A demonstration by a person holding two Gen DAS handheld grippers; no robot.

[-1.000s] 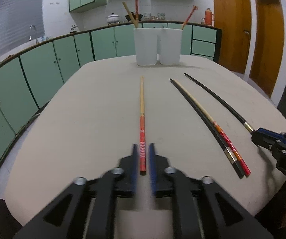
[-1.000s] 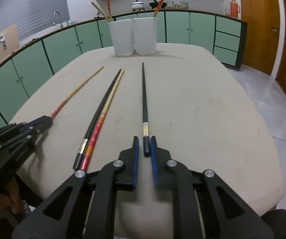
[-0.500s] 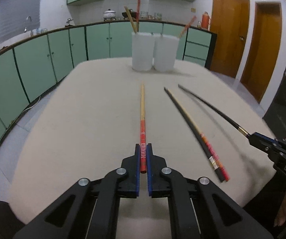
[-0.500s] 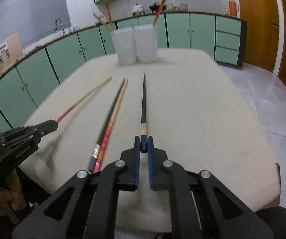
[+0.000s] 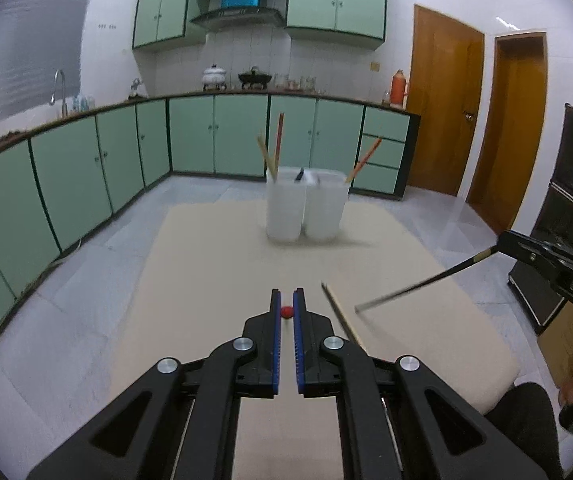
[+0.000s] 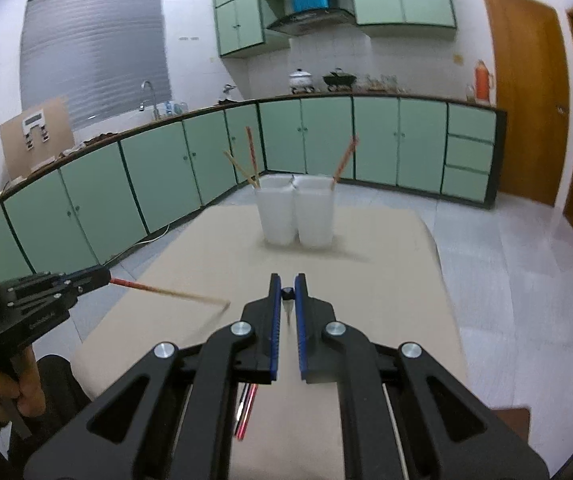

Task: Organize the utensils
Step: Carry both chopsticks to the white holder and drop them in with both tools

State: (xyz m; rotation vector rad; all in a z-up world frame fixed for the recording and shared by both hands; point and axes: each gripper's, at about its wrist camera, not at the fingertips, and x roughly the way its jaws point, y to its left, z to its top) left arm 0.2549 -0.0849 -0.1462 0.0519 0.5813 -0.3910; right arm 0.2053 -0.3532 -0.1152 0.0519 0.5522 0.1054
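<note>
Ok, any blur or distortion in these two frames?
Left wrist view: fisheye bends the cabinets; the black chopstick is smeared. Right wrist view: same bending; the red chopstick blurs at its tip, the cups slightly soft.

Right gripper (image 5: 504,240), seen from left wrist view: white letters "DAS" legible on black body, rest cut off by frame edge. Left gripper (image 6: 102,276), seen from right wrist view: faint white lettering on body, too blurred to read.

Green cabinets (image 5: 242,136), white tiled wall (image 5: 246,60), wooden doors (image 5: 446,112), grey floor (image 6: 506,248).
</note>
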